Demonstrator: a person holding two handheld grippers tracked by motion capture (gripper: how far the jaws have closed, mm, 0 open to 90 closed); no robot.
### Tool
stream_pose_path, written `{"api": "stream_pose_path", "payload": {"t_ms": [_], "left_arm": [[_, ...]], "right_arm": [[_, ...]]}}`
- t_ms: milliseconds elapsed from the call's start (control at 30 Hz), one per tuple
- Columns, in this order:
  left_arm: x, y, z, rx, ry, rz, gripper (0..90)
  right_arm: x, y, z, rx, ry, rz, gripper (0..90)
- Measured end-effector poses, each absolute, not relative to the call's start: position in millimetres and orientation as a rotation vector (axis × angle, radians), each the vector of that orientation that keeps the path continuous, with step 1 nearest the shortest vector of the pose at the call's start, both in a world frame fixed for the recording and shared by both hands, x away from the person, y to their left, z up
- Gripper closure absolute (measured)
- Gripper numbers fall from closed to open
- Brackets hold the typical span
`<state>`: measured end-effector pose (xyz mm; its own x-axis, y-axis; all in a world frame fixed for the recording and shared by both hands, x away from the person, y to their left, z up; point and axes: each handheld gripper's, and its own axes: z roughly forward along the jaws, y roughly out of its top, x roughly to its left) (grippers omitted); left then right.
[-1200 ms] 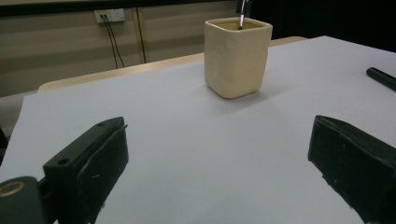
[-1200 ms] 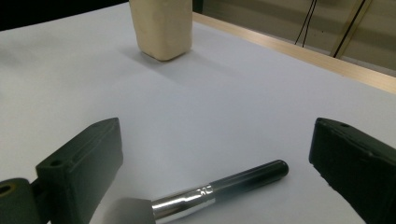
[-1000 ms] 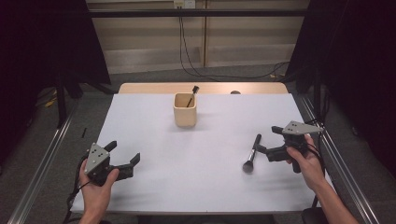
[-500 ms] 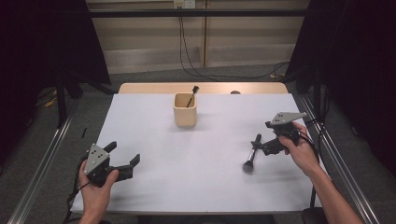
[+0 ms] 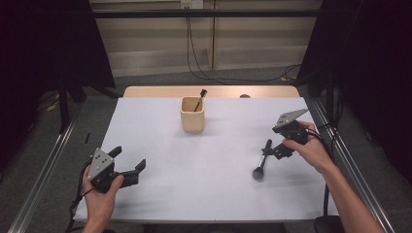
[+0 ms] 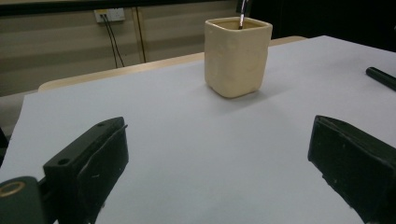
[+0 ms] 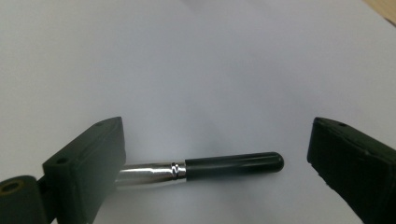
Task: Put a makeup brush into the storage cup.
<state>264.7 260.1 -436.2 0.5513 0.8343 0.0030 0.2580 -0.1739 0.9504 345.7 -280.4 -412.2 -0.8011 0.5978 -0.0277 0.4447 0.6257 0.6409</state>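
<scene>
The right gripper (image 5: 273, 148) is held with jaws apart over the black-handled brush (image 7: 224, 165), while the left gripper (image 5: 130, 167) is likewise spread wide.

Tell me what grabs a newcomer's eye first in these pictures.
First, the black makeup brush lying flat on the white table at the right, with the right hand-held gripper hanging over its handle, jaws spread wide. Next, the cream square cup standing toward the far middle with another brush leaning inside it. The left hand-held gripper waits open at the near left.
</scene>
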Motion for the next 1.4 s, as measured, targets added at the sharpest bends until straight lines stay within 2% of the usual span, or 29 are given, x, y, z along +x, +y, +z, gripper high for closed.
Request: {"api": "stream_pose_path", "payload": {"t_ms": [567,800,1400], "left_arm": [[265.7,260.1,-436.2,1.723,0.914,0.672,4.9],[266.1,260.3,-436.0,1.724,0.905,0.665,4.8],[267.8,259.9,-436.4,1.731,0.898,0.661,4.8]], "right_arm": [[364.1,-272.2,-419.5,0.581,2.773,0.708,4.0],[367.9,-264.4,-421.0,0.368,2.898,0.579,3.6],[382.4,-250.8,-439.9,0.194,3.015,0.374,5.6]]}}
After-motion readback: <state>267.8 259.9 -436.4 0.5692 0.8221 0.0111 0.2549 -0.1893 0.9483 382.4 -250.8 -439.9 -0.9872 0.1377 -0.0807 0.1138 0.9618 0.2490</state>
